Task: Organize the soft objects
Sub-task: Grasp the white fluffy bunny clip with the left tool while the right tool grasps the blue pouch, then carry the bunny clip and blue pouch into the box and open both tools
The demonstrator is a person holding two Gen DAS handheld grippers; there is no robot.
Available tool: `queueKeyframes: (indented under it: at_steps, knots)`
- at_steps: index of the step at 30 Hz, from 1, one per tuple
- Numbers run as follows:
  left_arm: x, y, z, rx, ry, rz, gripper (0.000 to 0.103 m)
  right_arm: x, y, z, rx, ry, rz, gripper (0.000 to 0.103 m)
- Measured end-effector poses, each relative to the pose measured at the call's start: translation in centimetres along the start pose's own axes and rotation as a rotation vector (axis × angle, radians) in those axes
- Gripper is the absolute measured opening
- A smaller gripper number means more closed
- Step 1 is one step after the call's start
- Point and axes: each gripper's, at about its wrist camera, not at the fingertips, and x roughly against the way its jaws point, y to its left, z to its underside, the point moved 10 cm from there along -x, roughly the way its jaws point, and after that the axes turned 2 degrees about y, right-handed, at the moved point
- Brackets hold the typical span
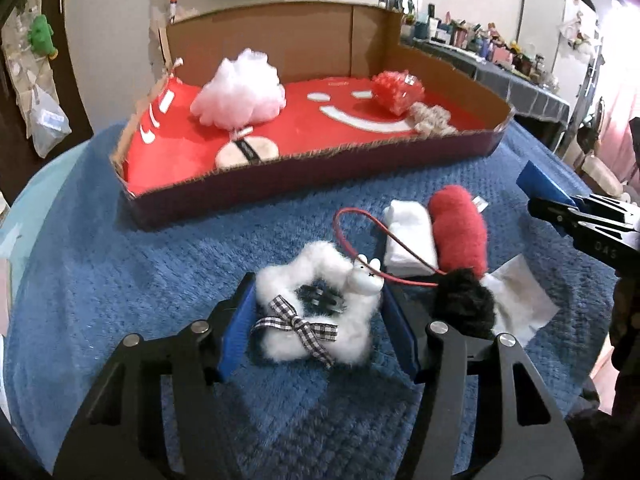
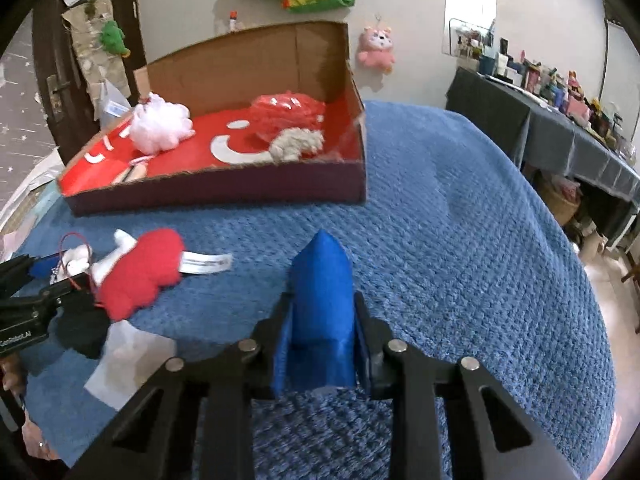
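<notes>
My left gripper (image 1: 318, 312) is open with its blue pads on either side of a white fluffy star-shaped clip (image 1: 316, 316) with a checked bow, lying on the blue blanket (image 1: 120, 280). Beside it lie a white folded pad (image 1: 408, 240), a red plush (image 1: 460, 232) and a black pompom (image 1: 464, 304). The red plush also shows in the right wrist view (image 2: 140, 272). My right gripper (image 2: 320, 264) is shut and empty above the blanket, right of these things. The cardboard box (image 1: 400, 156) with a red floor holds a white bath pouf (image 1: 240, 88), a red pouf (image 1: 396, 90), a round pad and a cream knit piece.
A white paper sheet (image 1: 524, 304) lies under the black pompom. A red cord (image 1: 360, 232) loops from the clip. A dark-clothed table with small items (image 2: 560, 120) stands at the right. The blanket's edge drops off at the right (image 2: 592, 320).
</notes>
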Motion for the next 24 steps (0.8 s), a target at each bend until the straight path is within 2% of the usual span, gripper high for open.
queueKeyframes:
  at_steps: [7,16,24]
  knots:
    - [2.3,-0.1,-1.1,-0.008,-0.057,0.007,0.058,3.2,2.5,-1.8,0.059,-0.086,-0.048,0.029]
    - [3.1,-0.2,-1.4,-0.010,-0.075,0.011,0.058,3.2,3.8,-1.9,0.055,-0.075,-0.106,0.029]
    - [4.5,-0.1,-3.5,-0.029,-0.122,0.016,0.058,3.4,3.9,-2.2,0.057,-0.081,-0.112,0.029]
